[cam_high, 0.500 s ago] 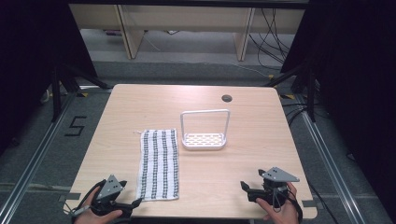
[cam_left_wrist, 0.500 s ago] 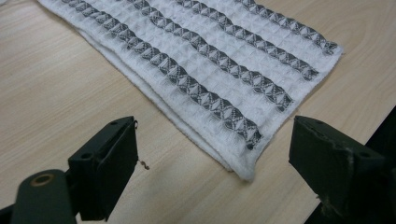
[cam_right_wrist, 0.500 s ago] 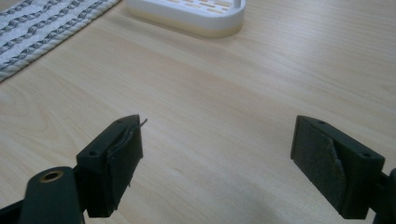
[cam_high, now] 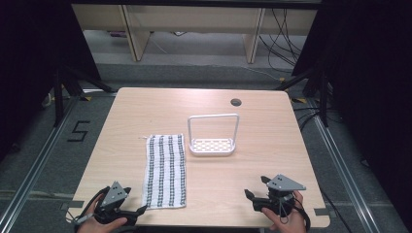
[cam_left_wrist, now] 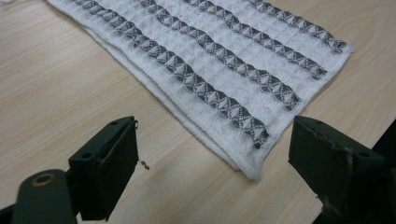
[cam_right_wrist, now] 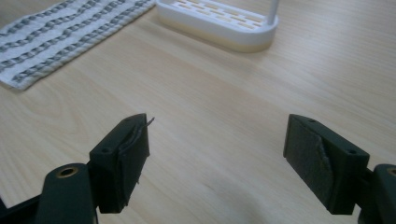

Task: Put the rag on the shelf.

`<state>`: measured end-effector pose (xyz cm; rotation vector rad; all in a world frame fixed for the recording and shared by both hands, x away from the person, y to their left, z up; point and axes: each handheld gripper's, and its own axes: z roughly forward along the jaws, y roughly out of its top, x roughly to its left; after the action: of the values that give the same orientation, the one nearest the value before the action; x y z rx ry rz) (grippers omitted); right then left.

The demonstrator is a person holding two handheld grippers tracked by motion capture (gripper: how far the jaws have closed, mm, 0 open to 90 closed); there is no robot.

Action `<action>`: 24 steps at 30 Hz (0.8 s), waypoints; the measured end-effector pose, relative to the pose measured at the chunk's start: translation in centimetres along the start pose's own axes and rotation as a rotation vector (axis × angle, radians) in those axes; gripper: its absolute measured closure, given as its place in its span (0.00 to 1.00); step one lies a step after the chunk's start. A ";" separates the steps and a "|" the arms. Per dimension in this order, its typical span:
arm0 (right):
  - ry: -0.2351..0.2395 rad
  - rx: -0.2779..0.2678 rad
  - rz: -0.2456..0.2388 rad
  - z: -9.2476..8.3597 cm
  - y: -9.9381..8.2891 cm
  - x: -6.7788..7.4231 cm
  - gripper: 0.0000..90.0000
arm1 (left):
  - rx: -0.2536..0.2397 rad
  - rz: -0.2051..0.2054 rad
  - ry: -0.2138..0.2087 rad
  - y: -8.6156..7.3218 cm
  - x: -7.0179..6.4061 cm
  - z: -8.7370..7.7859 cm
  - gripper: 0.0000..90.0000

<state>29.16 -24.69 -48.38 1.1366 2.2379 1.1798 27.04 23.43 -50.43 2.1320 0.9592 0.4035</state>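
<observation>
A pale wood-grain bench (cam_high: 145, 111) is seen carrying a folded waffle-weave towel (cam_high: 166, 170), white with dark zigzag stripes, laid flat beside a white slotted plastic rack (cam_high: 213, 145) with a thin upright hoop. The left tool (cam_high: 137, 212) is held agape just off the towel's near corner; the right tool (cam_high: 256, 191) is likewise spread, grasping nothing.

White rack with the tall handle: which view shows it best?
The high view: the whole white rack shows, slotted base and upright hoop handle, beside the striped towel. The right gripper view catches just its base corner and the handle's foot. The left gripper view looks at the towel.
</observation>
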 end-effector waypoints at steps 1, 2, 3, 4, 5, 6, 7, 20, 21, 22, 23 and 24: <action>0.015 -0.002 0.003 0.2 0.1 0.3 0.27 | 0.007 0.001 0.003 0.0 0.0 0.0 0.17; 0.018 0.003 0.000 0.2 0.2 0.5 0.28 | 0.006 0.009 0.000 0.0 0.1 0.0 0.17; 0.020 0.004 -0.006 0.4 0.3 0.8 0.28 | 0.008 0.008 0.000 0.0 0.1 0.0 0.17; 0.034 0.001 -0.024 0.7 0.4 1.1 0.28 | 0.008 0.010 -0.001 0.1 0.0 0.0 0.17; 0.034 -0.003 -0.043 0.9 0.6 1.4 0.29 | 0.007 0.009 -0.001 0.1 0.0 0.0 0.17; 0.040 -0.007 -0.053 1.1 0.7 1.7 0.29 | 0.002 0.011 -0.003 0.0 0.0 0.0 0.17; 0.058 0.005 -0.038 1.4 0.9 2.4 0.29 | 0.005 0.013 -0.005 0.1 0.0 0.0 0.17; 0.149 0.023 -0.141 4.0 1.9 6.2 0.32 | 0.017 0.003 -0.004 0.1 -0.2 0.1 0.17; 0.160 0.027 -0.139 4.3 2.0 6.5 0.33 | 0.016 0.004 -0.005 0.1 -0.2 0.1 0.17; 0.167 0.024 -0.141 4.5 2.1 6.8 0.33 | 0.015 0.004 -0.006 0.1 -0.2 0.1 0.17; 0.173 0.026 -0.147 4.7 2.2 7.2 0.34 | 0.018 0.005 -0.019 0.1 -0.1 0.1 0.17; 0.183 0.030 -0.149 5.0 2.3 7.5 0.34 | 0.007 -0.010 -0.029 0.1 -0.1 0.1 0.17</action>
<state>28.84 -15.39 -49.08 0.8866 2.4360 1.2358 27.05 23.22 -50.48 2.1329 0.9563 0.3636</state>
